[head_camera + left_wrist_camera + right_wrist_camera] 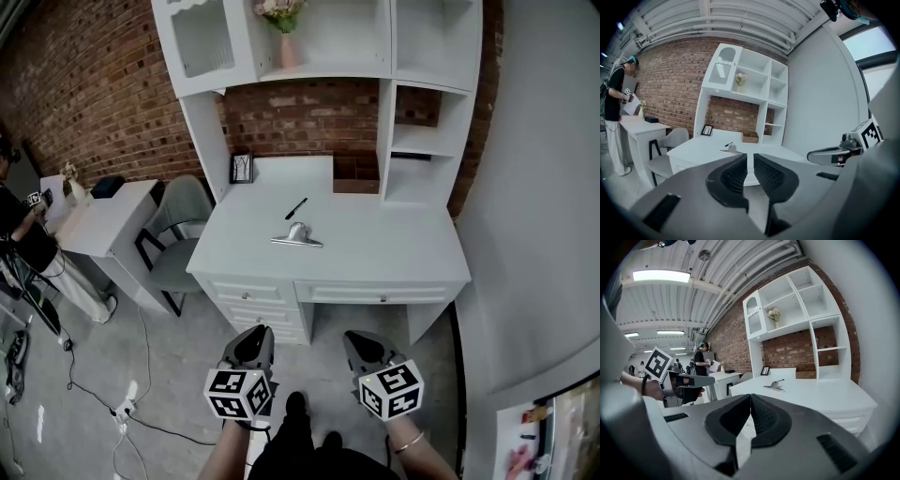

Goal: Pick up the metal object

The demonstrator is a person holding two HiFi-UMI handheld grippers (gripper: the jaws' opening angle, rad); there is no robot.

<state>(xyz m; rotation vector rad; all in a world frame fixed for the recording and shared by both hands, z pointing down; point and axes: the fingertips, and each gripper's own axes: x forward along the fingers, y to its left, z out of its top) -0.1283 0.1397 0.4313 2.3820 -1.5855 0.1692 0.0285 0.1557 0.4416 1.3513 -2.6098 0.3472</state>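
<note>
The metal object (297, 236), a shiny silver clip, lies near the middle of the white desk (394, 248). It also shows far off in the left gripper view as the clip (730, 150) and in the right gripper view as the clip (775, 387). Both grippers hang low in front of the desk, over the floor, well short of the clip. My left gripper (255, 337) is shut and holds nothing, its jaws (750, 157) almost touching. My right gripper (362, 341) is shut too, empty, with its jaws (750, 397) together.
A black pen (296, 208) lies just behind the clip. A small picture frame (241, 168) stands at the desk's back left and a vase of flowers (283, 28) on the hutch. A grey chair (178, 234), a side table (103, 220), a person (14, 220) and floor cables (122, 408) are left.
</note>
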